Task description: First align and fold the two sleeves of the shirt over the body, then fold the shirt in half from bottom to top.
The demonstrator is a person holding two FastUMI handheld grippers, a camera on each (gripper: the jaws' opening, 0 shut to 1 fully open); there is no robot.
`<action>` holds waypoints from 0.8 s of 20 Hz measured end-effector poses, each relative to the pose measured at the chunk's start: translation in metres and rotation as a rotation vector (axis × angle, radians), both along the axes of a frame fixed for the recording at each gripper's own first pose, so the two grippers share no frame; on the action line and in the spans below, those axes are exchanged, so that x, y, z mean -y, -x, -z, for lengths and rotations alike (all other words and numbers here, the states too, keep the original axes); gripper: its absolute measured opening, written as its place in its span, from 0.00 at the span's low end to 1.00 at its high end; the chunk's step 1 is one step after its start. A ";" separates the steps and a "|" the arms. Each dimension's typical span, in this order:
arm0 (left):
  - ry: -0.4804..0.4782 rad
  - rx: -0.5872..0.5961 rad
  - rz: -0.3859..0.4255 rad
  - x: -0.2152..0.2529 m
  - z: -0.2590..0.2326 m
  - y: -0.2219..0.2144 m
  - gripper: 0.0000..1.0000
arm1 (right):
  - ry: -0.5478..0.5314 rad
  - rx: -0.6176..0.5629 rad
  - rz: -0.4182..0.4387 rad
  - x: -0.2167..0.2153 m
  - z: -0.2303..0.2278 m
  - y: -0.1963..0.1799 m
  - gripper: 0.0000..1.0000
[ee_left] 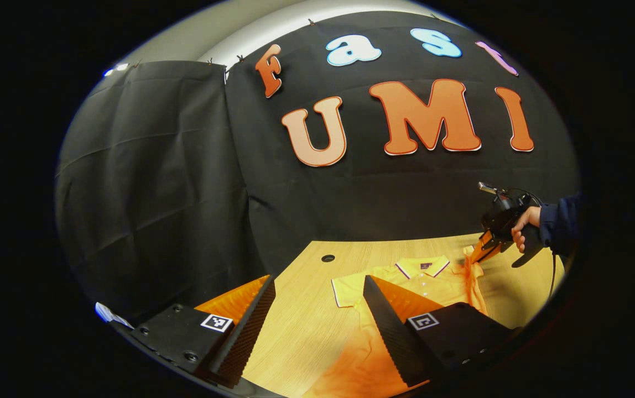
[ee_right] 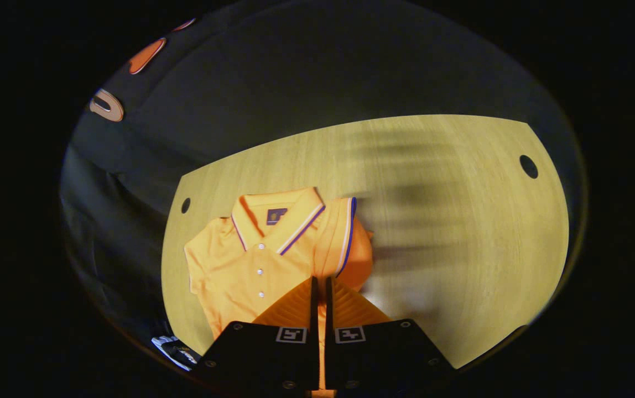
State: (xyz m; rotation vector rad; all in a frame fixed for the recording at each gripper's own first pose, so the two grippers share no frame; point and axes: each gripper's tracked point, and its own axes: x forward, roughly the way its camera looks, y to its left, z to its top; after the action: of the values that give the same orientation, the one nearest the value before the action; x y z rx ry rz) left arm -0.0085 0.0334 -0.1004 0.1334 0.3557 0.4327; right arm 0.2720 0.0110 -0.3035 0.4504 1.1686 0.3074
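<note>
An orange polo shirt (ee_left: pixel 350 359) (ee_right: pixel 240 265) lies face up on the wooden table (ee_left: pixel 306 265) (ee_right: pixel 461 221), its collar (ee_right: pixel 279 221) toward the far wall. In the right gripper view, my right gripper (ee_right: pixel 320 301) is shut on the shirt's sleeve (ee_right: pixel 345 243), holding it up off the table so that the striped cuff stands above the body. The left gripper view shows that gripper (ee_left: pixel 489 240) in a person's hand (ee_left: pixel 522 226), with the sleeve cloth (ee_left: pixel 472 265) hanging from it. My left gripper (ee_left: pixel 317 326) hovers wide open over the shirt's near side, holding nothing.
Black cloth walls close the booth behind and to the left. The table has round cable holes (ee_left: pixel 327 258) (ee_right: pixel 528 166) (ee_right: pixel 185 205). Bare wood stretches beside the shirt (ee_right: pixel 489 265). A dark sleeve (ee_left: pixel 561 218) reaches in from the right.
</note>
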 end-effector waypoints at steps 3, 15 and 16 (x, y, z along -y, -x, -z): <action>0.014 -0.007 -0.018 -0.006 0.005 0.004 0.99 | -0.105 0.016 -0.022 -0.033 -0.010 0.001 0.16; 0.253 -0.094 -0.062 -0.049 0.066 -0.040 1.00 | -0.078 0.328 0.027 0.020 -0.097 0.027 0.77; 0.265 -0.111 -0.042 -0.051 0.071 -0.050 0.99 | -0.063 0.375 0.040 0.030 -0.110 0.032 0.79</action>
State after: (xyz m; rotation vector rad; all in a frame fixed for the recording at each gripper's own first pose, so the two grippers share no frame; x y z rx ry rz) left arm 0.0419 0.0841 -0.1719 -0.1085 0.5225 0.4166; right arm 0.2402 -0.0192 -0.1931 0.4477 0.7857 0.3765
